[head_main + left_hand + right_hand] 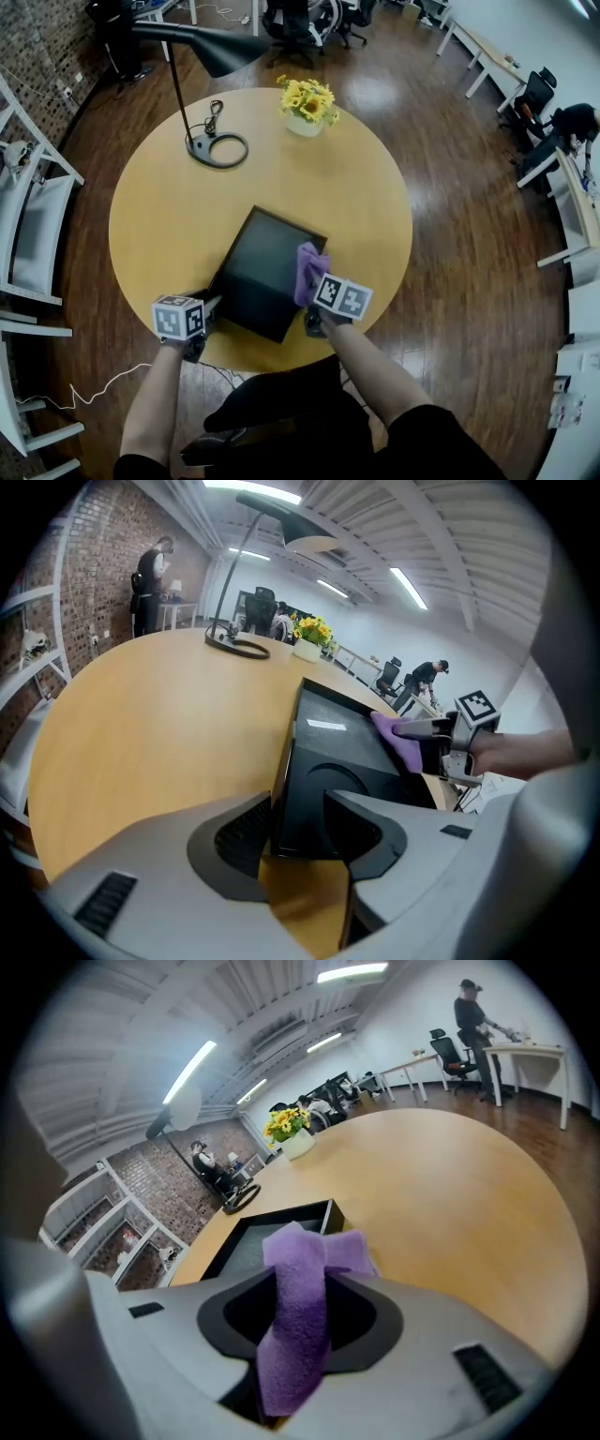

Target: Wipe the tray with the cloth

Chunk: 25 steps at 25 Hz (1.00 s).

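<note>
A black rectangular tray (258,267) lies on the round yellow table (159,225), near its front edge. My left gripper (210,311) is at the tray's near left corner. In the left gripper view its jaws (300,808) stand wide and open, with that corner of the tray (328,752) between them. My right gripper (313,283) is shut on a purple cloth (309,264) over the tray's right side. In the right gripper view the cloth (298,1321) hangs bunched between the jaws (300,1307), its top flopped toward the tray (246,1237). The left gripper view also shows the cloth (401,744).
A black desk lamp (217,148) with a looped cord stands at the table's far left. A white pot of yellow flowers (306,105) stands at the far middle. White shelving (28,234) is to the left, desks and office chairs (534,103) to the right. A white cable (94,389) lies on the wooden floor.
</note>
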### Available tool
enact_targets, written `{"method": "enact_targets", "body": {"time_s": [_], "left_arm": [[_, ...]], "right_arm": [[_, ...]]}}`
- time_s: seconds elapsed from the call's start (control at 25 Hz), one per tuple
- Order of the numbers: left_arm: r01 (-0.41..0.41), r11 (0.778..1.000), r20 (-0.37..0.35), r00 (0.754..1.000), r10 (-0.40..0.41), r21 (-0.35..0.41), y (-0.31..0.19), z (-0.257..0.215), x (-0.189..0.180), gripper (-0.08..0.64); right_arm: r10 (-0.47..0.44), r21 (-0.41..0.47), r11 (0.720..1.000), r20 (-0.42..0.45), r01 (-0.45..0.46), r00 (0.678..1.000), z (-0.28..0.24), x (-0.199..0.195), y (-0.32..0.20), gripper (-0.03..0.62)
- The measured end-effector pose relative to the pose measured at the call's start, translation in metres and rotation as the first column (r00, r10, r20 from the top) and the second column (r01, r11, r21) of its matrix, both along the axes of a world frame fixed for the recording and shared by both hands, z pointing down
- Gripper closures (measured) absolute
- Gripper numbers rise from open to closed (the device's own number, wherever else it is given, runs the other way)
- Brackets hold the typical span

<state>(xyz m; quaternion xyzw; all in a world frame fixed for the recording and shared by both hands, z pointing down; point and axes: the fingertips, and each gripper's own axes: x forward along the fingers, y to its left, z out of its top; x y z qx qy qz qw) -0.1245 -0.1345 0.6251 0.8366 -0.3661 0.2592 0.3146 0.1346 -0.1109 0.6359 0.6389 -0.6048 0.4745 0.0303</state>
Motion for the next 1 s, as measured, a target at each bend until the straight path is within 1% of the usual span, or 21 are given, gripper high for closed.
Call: {"method": "enact_targets", "body": {"time_s": [0.08, 0.2, 0.36, 0.4, 0.56, 0.64, 0.84, 1.0], "left_arm": [[0.001, 1.0, -0.03, 1.0, -0.002, -0.022, 0.014, -0.001, 0.004, 0.385], [0.024, 0.998, -0.069, 0.997, -0.028, -0.049, 0.035, -0.004, 0.014, 0.383], [0.035, 0.997, -0.093, 0.995, -0.042, -0.072, 0.05, -0.006, 0.034, 0.383], [0.036, 0.997, -0.096, 0.994, -0.043, -0.073, 0.05, -0.005, 0.038, 0.383], [0.064, 0.995, -0.093, 0.993, -0.071, -0.074, 0.047, 0.001, 0.037, 0.383], [0.067, 0.995, -0.077, 0.994, -0.073, -0.071, 0.046, 0.004, 0.037, 0.385], [0.08, 0.993, -0.036, 0.996, -0.084, -0.087, 0.043, 0.013, 0.037, 0.383], [0.11, 0.988, -0.042, 0.992, -0.115, -0.112, 0.041, 0.017, 0.034, 0.383]], "right_arm": [[-0.066, 0.008, 0.998, -0.002, 0.066, 0.998, -0.001, 0.002, -0.016, 0.46], [-0.151, 0.014, 0.988, -0.018, 0.151, 0.988, -0.001, 0.004, -0.041, 0.46], [-0.236, 0.002, 0.971, -0.103, 0.237, 0.966, -0.006, 0.009, -0.067, 0.46], [-0.244, -0.001, 0.969, -0.104, 0.245, 0.964, -0.006, 0.011, -0.069, 0.46], [-0.251, -0.005, 0.968, -0.005, 0.251, 0.968, -0.002, 0.008, -0.056, 0.46], [-0.264, -0.005, 0.965, 0.019, 0.264, 0.964, -0.001, 0.004, -0.043, 0.46], [-0.287, -0.012, 0.958, 0.021, 0.288, 0.958, -0.001, -0.008, -0.006, 0.46], [-0.282, 0.006, 0.959, 0.031, 0.282, 0.959, -0.008, -0.014, 0.016, 0.46]]}}
